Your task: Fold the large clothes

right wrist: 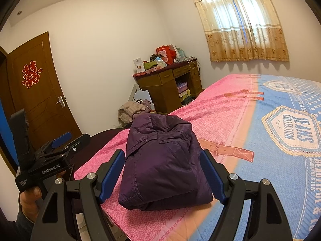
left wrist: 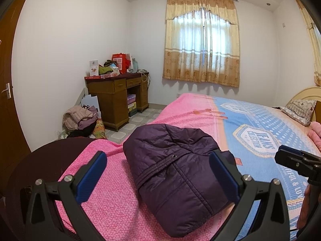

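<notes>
A dark purple quilted jacket [left wrist: 176, 172] lies folded into a compact bundle on the pink part of the bed; it also shows in the right wrist view [right wrist: 162, 160]. My left gripper [left wrist: 158, 156] is open and empty, held just above and in front of the bundle, its blue pads [left wrist: 94, 176] on either side. My right gripper [right wrist: 162, 160] is open and empty too, its fingers framing the bundle from the near bed edge. The left gripper shows in the right wrist view [right wrist: 62, 138], off to the left of the bed.
The bed [right wrist: 280, 120] has a pink and blue cover, with a pillow [left wrist: 299, 110] at its head. A wooden desk [left wrist: 118, 96] with clutter stands by the far wall. A pile of clothes [left wrist: 80, 118] lies on the floor. A brown door [right wrist: 40, 92] is left.
</notes>
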The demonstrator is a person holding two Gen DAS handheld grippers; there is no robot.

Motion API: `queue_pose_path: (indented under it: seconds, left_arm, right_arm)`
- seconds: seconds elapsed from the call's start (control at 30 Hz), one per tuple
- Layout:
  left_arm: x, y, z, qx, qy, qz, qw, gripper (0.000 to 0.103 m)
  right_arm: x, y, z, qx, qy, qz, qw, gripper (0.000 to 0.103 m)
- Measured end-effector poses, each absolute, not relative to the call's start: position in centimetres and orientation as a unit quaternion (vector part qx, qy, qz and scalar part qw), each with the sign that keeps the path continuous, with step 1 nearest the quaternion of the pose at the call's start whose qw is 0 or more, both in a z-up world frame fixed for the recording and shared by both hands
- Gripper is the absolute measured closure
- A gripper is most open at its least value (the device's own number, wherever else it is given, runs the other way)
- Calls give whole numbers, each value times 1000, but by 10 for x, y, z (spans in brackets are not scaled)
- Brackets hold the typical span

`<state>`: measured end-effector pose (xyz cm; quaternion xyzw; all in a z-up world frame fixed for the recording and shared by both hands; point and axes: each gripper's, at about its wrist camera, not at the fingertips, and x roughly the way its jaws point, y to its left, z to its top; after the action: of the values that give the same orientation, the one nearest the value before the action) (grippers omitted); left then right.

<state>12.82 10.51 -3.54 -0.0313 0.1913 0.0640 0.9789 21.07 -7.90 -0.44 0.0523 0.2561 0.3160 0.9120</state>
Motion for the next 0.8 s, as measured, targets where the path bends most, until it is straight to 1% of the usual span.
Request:
queue_pose_path:
  seconds: [0.47,0.8]
  left_arm:
    - [125,117,-25,-42,176,90,979,0]
    - [126,122,-28,-44,176,100,978,0]
  right_arm:
    - [208,-79,-5,50,254,319,912,26]
    - [207,-75,-12,45,262,325,908,26]
